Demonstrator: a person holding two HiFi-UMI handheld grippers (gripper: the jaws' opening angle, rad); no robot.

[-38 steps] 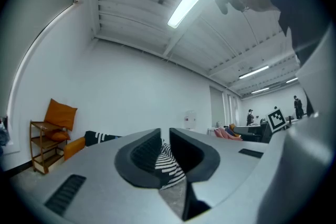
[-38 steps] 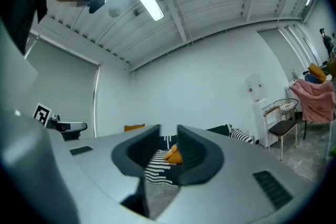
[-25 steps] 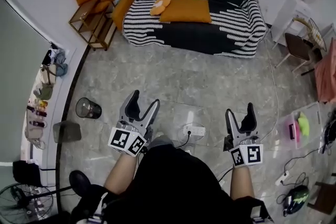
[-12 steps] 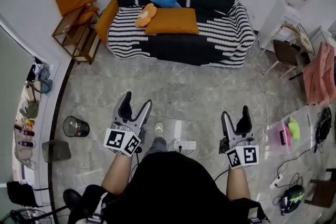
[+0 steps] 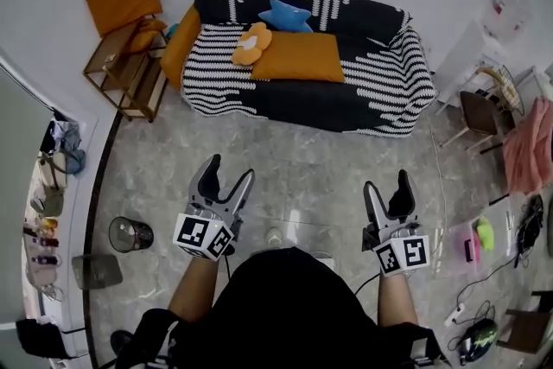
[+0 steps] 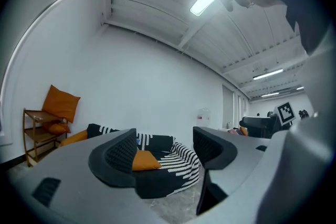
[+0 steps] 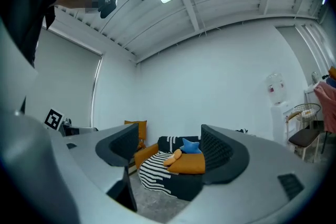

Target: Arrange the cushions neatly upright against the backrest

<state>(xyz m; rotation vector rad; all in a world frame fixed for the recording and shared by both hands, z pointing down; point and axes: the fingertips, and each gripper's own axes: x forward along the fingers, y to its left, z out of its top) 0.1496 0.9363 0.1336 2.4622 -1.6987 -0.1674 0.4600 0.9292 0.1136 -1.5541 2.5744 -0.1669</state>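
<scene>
Well short of the striped sofa (image 5: 380, 78), left gripper (image 5: 231, 168) and right gripper (image 5: 387, 183) show jaws apart, empty — best close in squarely before pinching the flat orange cushion (image 5: 298, 58).

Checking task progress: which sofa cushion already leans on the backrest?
The blue star cushion; the big orange cushion and orange flower cushion lie on the seat.

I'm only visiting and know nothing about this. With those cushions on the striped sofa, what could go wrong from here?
1. The large orange cushion lies flat on the sofa seat. Pinched by one corner, it may sag rather than stand.
2. The flower-shaped cushion rests against one end of it, so lifting the big one could tip the small one off the seat.
3. Cables lie on the floor at the right, and a sidestep there might snag a foot.
</scene>
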